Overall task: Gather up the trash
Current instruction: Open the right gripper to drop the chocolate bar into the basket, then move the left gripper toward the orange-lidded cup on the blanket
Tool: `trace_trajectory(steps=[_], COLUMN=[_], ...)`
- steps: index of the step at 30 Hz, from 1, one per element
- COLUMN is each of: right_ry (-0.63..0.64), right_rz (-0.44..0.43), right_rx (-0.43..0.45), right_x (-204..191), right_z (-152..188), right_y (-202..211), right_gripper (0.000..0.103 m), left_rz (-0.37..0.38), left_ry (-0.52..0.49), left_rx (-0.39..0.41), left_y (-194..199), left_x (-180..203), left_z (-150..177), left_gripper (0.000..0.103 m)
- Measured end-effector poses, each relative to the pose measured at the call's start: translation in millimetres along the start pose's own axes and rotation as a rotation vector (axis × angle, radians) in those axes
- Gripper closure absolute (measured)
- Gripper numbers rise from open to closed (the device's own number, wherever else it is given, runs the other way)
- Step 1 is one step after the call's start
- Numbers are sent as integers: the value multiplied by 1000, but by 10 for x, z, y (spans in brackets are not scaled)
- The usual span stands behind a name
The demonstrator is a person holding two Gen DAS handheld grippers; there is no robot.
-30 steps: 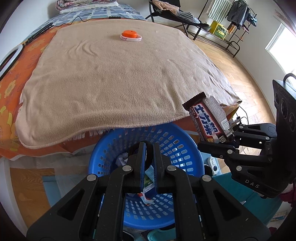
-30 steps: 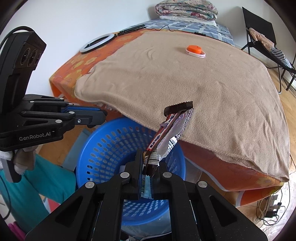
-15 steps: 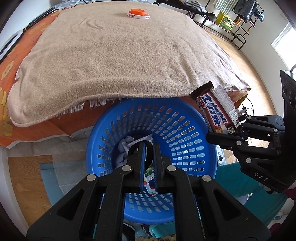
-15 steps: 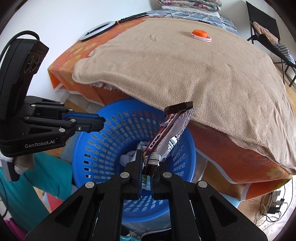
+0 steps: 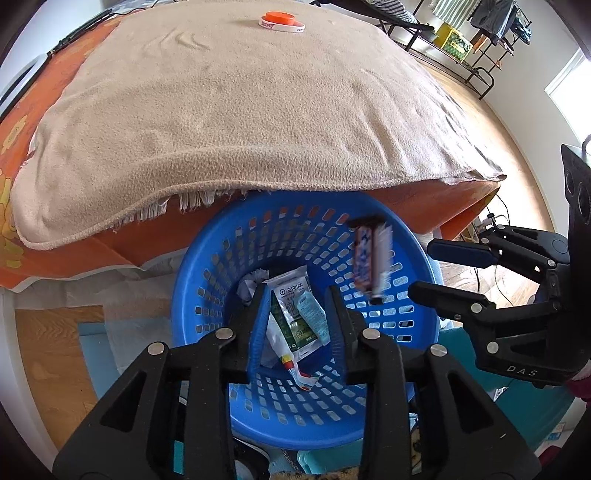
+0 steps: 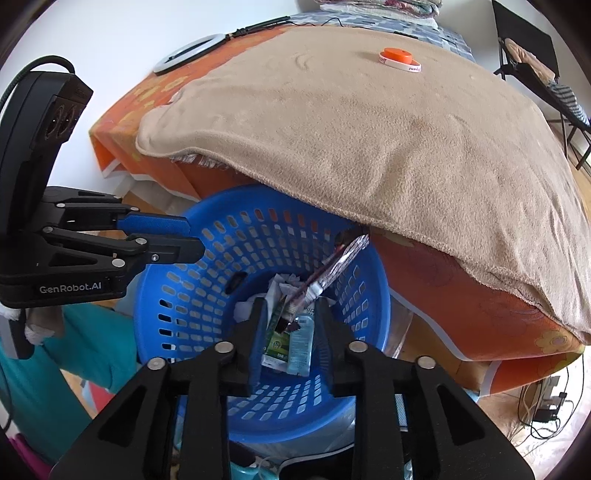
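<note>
A blue plastic basket (image 5: 207, 280) (image 6: 184, 332) stands on the floor against the bed and holds several wrappers (image 5: 295, 314) (image 6: 295, 343). A brown candy bar wrapper (image 5: 369, 262) (image 6: 328, 273) falls free into the basket, blurred, touching neither gripper. My left gripper (image 5: 297, 321) is open above the basket; it also shows in the right wrist view (image 6: 192, 236). My right gripper (image 6: 290, 328) is open above the basket, and shows in the left wrist view (image 5: 428, 269).
A bed with a beige blanket (image 5: 240, 103) (image 6: 369, 129) overhangs the basket's far rim. An orange lid with a white band (image 5: 280, 20) (image 6: 399, 59) lies far back on the blanket. A ring light (image 6: 192, 53) lies at the bed's left edge. Teal fabric (image 6: 92, 350) is beside the basket.
Both grippers have opened. The right gripper let go of the candy bar wrapper, which now drops into the basket. Both grippers moved lower over the basket.
</note>
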State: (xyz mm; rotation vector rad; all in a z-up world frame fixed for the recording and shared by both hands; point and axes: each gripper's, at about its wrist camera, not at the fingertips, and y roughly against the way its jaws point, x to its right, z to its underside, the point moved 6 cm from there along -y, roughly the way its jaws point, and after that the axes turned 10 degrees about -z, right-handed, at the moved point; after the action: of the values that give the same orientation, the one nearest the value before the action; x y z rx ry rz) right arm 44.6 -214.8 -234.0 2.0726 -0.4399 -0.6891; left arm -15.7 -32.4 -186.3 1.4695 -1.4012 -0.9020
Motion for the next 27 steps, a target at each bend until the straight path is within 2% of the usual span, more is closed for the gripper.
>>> trace_trajectory(steps=[1,5,9,11,13,21,27], right_ry=[-1,1,-6,-6,-4,-15,-22], right_rz=[4,19,32,43,52,85,125], right_rx=[2,4,2,4,9,-3,-7], right_x=[2,20,51,57,65,121,162], right_z=[-1,-3,-3,-7,-12,-14,-25], right_y=[2,7,11,17,30,30,46], right_gripper=[65,63,61,53,51,50,48], left_rz=[0,-6,-17,-23,-26,-41,-43], left_ry=[2,7,14,18,28,49,54], left_rx=[-1,-6,4,9,16,37,50], left_y=[-4,-16,-6,5,16,49,67], left_x=[-5,-24,-47,-63,-86,-130,-136], left_z=[1,-2,-18,-32,-49,-115,-170], left_gripper=[73,73,55,53,45,39,39])
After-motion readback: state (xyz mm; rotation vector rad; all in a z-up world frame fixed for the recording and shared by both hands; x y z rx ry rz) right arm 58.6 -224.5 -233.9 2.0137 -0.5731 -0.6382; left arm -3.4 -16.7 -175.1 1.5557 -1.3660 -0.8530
